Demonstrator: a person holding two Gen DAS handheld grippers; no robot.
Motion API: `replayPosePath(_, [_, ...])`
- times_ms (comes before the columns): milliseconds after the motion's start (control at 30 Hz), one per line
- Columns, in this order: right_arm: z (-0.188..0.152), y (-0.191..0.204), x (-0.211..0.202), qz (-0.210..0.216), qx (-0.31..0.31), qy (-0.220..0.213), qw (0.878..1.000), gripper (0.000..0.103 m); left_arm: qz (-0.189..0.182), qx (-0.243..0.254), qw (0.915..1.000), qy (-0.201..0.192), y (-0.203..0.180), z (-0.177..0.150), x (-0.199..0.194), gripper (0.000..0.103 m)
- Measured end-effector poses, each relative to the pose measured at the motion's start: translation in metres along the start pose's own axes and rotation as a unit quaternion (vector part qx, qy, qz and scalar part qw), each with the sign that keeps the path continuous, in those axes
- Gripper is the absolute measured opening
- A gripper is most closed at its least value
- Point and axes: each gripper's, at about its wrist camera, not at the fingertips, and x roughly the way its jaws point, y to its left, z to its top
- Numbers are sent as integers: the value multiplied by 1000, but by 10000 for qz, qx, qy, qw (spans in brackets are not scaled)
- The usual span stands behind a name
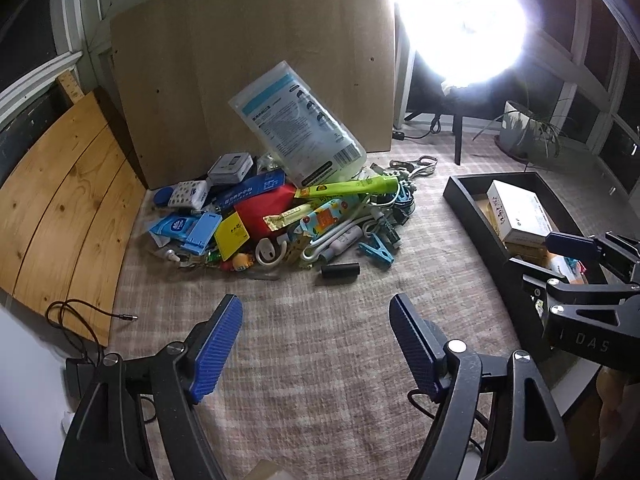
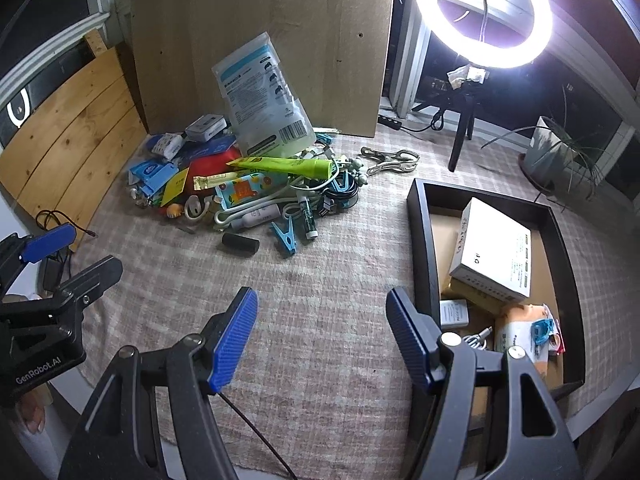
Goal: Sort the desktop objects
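Observation:
A heap of small desktop objects (image 1: 280,216) lies on the checked cloth against a cardboard panel; it also shows in the right wrist view (image 2: 248,184). On top lean a clear blue-printed pouch (image 1: 298,128) and a green tube (image 1: 352,188). A black cylinder (image 1: 340,270) and a blue clip (image 1: 376,254) lie at its near edge. My left gripper (image 1: 316,344) is open and empty, hovering short of the heap. My right gripper (image 2: 320,340) is open and empty, between the heap and a black tray (image 2: 420,240).
The black tray (image 1: 472,216) at right holds a white box (image 2: 496,252), packets and a cable. A ring light on a tripod (image 2: 480,12) and a potted plant (image 2: 560,152) stand behind it. Wooden boards (image 1: 68,200) lie at left. A metal clamp (image 2: 392,162) lies beside the heap.

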Motion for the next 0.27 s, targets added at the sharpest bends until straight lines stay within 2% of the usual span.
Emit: replayPosePath(267, [-5, 2, -4, -119, 66, -41, 9999, 66, -60, 146, 9998, -82, -2, -1, -3, 76])
